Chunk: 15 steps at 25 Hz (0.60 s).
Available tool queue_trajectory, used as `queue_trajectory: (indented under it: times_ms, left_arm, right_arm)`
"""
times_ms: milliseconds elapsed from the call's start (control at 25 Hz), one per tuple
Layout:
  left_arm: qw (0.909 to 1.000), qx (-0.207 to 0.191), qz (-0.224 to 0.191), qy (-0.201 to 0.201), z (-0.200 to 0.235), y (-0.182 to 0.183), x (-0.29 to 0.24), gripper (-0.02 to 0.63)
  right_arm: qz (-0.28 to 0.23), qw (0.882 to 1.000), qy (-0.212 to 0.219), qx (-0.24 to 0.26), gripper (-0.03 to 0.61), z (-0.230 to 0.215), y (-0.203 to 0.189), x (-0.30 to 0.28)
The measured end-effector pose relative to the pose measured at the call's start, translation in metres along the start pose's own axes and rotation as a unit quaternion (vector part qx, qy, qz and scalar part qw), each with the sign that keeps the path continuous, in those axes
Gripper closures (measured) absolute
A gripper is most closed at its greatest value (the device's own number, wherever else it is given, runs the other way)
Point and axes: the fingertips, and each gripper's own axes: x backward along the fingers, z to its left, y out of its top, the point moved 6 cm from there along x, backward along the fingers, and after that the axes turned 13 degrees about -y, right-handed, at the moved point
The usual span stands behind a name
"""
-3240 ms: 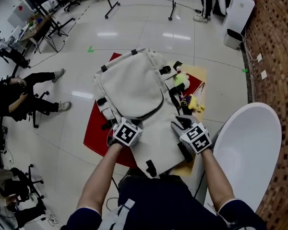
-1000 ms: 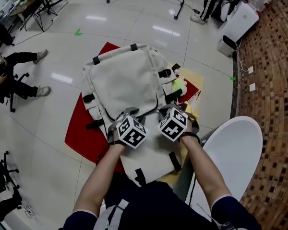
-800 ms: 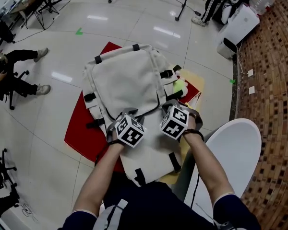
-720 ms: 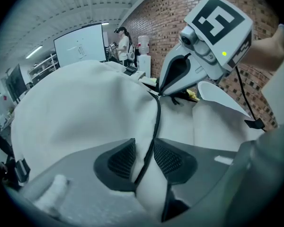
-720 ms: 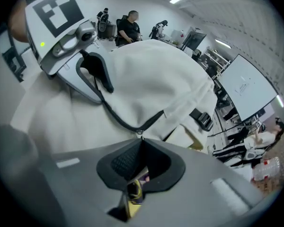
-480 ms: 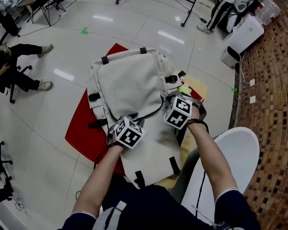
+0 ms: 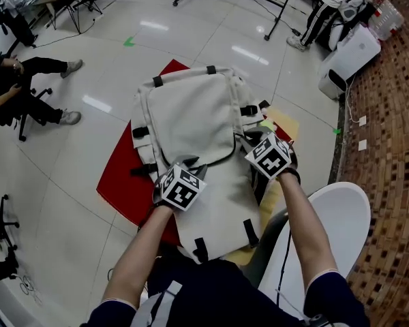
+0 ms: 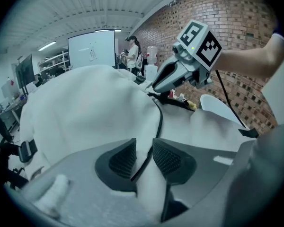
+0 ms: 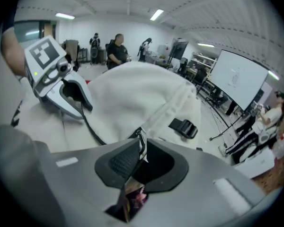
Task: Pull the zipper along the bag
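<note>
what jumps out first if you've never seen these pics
A big cream backpack lies flat on a red cloth in the middle of the head view. At its near end sit two cube-topped grippers: the left gripper has just been closing on a fold of its fabric, the right gripper just opening, the zipper pull between its jaws.

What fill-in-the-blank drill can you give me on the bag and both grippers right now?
The bag lies on a ___ mat.
The zipper pull stands between the jaws of the ___ gripper.
The left gripper pinches a fold of the ___.
Missing: red; right; bag.
The left gripper's jaws have just been closing, the right gripper's opening.
</note>
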Motion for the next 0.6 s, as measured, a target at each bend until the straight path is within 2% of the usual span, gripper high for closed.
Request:
queue_trajectory:
  times_ms: [40,160,320,520,600]
  left_arm:
    - [0.9999,0.0,-0.016,0.002,-0.002,0.003,0.008,0.503]
    - [0.9971,-0.004,-0.076,0.006,-0.009,0.02,0.038,0.6]
    - [0.988,-0.01,-0.153,-0.023,-0.029,0.031,0.082,0.611]
    - [0.9704,-0.054,-0.228,-0.056,-0.053,0.047,0.145,0.612]
    - [0.9611,-0.071,-0.258,-0.069,-0.064,0.049,0.176,0.612]
  right_arm:
    - [-0.022,0.999,-0.007,-0.036,0.529,-0.004,-0.002,0.012]
    - [-0.098,0.986,-0.032,-0.135,0.57,-0.011,-0.008,0.054]
    - [-0.176,0.96,-0.06,-0.211,0.574,0.01,0.001,0.115]
    - [-0.297,0.91,-0.121,-0.264,0.574,0.053,0.043,0.195]
    - [-0.327,0.89,-0.142,-0.285,0.574,0.078,0.061,0.222]
